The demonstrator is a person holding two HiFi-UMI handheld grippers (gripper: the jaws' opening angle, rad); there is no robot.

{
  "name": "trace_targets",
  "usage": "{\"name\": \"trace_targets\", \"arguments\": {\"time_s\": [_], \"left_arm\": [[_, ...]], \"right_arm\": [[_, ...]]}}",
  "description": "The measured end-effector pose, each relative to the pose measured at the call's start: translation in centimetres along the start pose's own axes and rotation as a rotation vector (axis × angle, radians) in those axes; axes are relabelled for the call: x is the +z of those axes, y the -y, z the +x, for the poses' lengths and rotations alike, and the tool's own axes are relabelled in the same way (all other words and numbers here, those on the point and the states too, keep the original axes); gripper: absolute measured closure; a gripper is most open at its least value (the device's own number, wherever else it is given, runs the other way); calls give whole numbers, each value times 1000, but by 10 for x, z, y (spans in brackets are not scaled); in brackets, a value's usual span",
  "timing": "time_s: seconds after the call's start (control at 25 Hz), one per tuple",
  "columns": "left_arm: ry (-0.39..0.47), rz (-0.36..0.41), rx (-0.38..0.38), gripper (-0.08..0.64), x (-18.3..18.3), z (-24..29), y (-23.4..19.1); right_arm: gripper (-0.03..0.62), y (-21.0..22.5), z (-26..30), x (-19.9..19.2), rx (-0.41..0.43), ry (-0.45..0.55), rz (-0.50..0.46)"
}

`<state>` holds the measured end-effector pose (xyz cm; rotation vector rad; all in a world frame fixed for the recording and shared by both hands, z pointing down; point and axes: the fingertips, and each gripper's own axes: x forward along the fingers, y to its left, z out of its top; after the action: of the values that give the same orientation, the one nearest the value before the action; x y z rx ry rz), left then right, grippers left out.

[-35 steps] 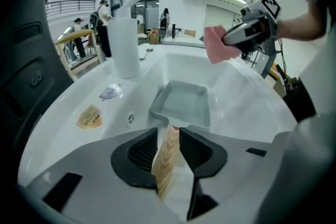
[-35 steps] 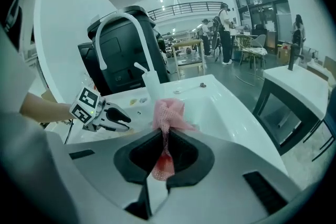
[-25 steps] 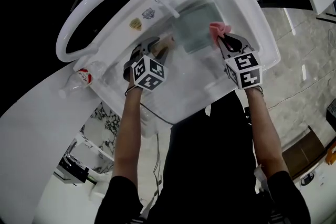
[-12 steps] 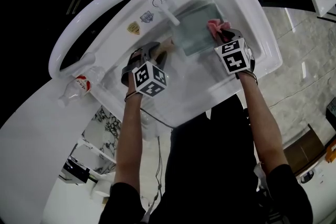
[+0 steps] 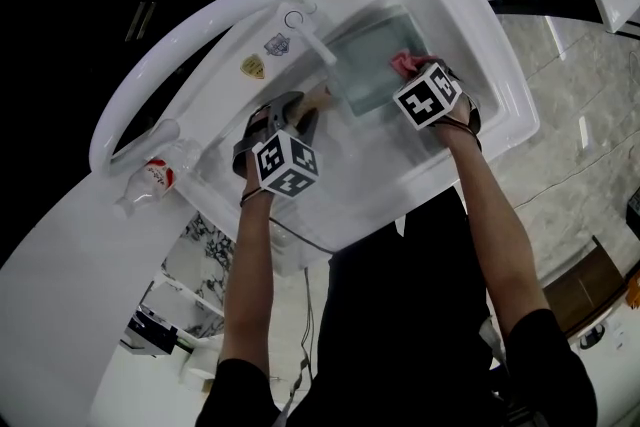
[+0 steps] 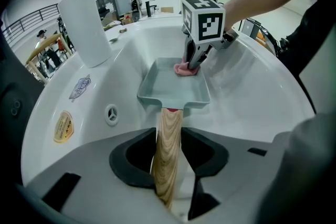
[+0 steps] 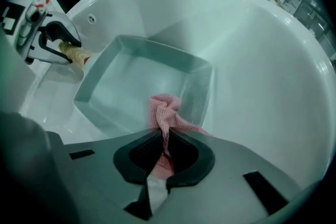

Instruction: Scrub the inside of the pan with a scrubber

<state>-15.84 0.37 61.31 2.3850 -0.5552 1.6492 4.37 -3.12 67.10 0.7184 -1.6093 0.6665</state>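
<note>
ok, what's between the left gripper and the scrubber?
The pan: its wooden handle, clamped in the left gripper, leads to the body, scrubber at the far end. Shows in left gripper view.

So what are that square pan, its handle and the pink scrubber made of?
Pan: pale grey-green with a smooth, dull coat. It is probably coated or enamelled metal, though the look alone can't settle that.
Handle: wood, light tan, with clear grain streaks.
Scrubber: soft pink netting with a fine open weave, likely synthetic. It bunches and folds like cloth.
</note>
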Motion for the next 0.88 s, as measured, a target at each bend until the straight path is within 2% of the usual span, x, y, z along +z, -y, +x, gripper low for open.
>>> {"name": "trace_targets", "arguments": {"time_s": [0.16, 0.36, 0.72, 0.88], "left_arm": [[6, 12, 2, 393, 0, -1, 1], [-4, 101, 20, 405, 1, 0, 3], [-36, 165, 42, 407, 0, 1, 3], [-42, 162, 43, 405, 0, 1, 2]], "right_arm": [[545, -1, 7, -3, -16, -60, -57], [546, 1, 11, 0, -57, -61, -71], [546, 20, 14, 41, -151, 77, -65], [546, 32, 17, 69, -228, 128, -116]]}}
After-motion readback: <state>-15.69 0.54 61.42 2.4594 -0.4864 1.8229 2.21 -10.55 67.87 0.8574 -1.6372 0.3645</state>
